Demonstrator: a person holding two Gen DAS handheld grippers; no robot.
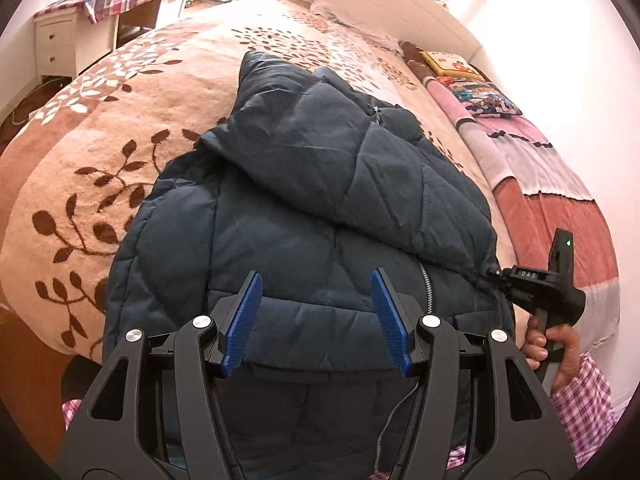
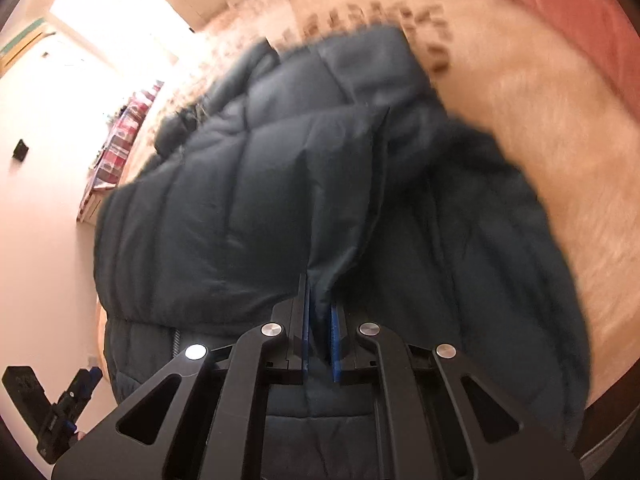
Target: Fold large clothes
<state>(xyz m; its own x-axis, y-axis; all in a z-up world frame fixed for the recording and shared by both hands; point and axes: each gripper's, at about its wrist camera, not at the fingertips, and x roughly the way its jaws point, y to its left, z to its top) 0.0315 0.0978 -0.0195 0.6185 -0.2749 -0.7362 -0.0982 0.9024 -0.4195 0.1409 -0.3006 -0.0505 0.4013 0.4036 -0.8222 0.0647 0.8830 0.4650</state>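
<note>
Bright, warm indoor light; fisheye bending at edges; left view sharp, right view motion-blurred, window glare overexposed.

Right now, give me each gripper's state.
Left gripper: open, holding nothing, above the jacket.
Right gripper: shut on a fold of the jacket.

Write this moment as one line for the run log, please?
stage: folding jacket on bed | left gripper: open above hem, holding nothing | right gripper: shut on jacket edge

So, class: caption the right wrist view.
Right gripper pinches a fold of the dark puffer jacket on the bed.
</note>
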